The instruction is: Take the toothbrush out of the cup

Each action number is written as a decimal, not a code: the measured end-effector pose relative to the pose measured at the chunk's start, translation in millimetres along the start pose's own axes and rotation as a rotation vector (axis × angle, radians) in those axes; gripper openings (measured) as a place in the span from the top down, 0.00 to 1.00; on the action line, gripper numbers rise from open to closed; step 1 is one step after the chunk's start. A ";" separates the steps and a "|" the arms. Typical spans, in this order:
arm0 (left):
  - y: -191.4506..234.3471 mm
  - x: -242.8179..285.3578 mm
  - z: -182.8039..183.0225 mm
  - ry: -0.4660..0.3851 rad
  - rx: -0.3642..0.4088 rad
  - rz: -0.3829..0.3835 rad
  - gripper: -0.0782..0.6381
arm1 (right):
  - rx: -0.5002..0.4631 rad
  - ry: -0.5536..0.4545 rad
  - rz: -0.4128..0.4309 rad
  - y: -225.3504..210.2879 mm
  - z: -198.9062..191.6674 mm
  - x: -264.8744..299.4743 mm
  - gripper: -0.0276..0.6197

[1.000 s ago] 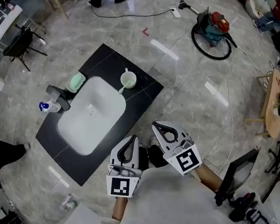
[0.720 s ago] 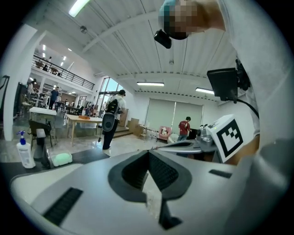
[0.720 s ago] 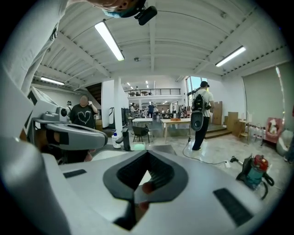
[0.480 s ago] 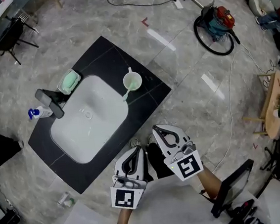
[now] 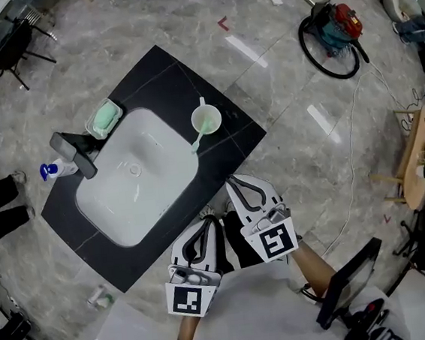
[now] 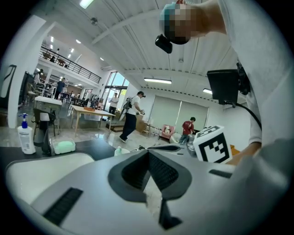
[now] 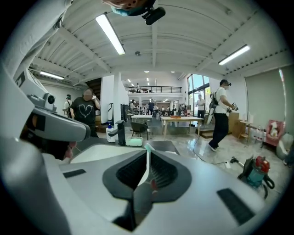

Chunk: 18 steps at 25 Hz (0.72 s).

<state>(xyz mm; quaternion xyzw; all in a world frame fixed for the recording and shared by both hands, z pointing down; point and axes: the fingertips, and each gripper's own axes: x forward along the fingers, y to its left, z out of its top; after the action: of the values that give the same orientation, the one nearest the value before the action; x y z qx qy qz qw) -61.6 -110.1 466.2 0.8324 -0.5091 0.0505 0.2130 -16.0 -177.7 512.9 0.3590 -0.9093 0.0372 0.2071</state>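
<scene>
Light: bright, even, indoor; the sources are ceiling strip lights [image 7: 110, 34] and tall windows [image 7: 193, 87].
Glare: pale streaks on the polished floor [image 5: 245, 52]; the white sink [image 5: 135, 192] is nearly washed out.
Shadows: soft and faint throughout.
Head view: sharp, with mild bending at the edges.
Gripper views: strong fisheye, black corners, roof beams bowed.
Focus: left gripper [image 6: 148, 151] and right gripper [image 7: 147, 149] are soft and blurred close to the lens; the hall behind reads clearer.
</scene>
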 end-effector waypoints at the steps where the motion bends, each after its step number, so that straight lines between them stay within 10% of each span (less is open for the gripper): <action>1: 0.5 0.2 -0.2 0.002 -0.002 0.002 0.88 | 0.001 -0.003 -0.011 -1.8 -1.7 5.1 0.91; 10: 10.6 2.8 -6.3 0.026 -0.014 0.016 0.88 | 0.011 -0.037 -0.117 -15.1 -16.7 59.2 0.62; 18: 20.9 2.5 -13.6 0.062 -0.020 0.033 0.88 | 0.023 -0.120 -0.242 -30.3 -17.4 93.9 0.57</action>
<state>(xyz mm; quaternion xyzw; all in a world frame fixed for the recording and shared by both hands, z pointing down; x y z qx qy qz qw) -76.7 -114.8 485.6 0.8197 -0.5166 0.0747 0.2359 -51.3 -256.2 564.1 0.4700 -0.8696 0.0005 0.1511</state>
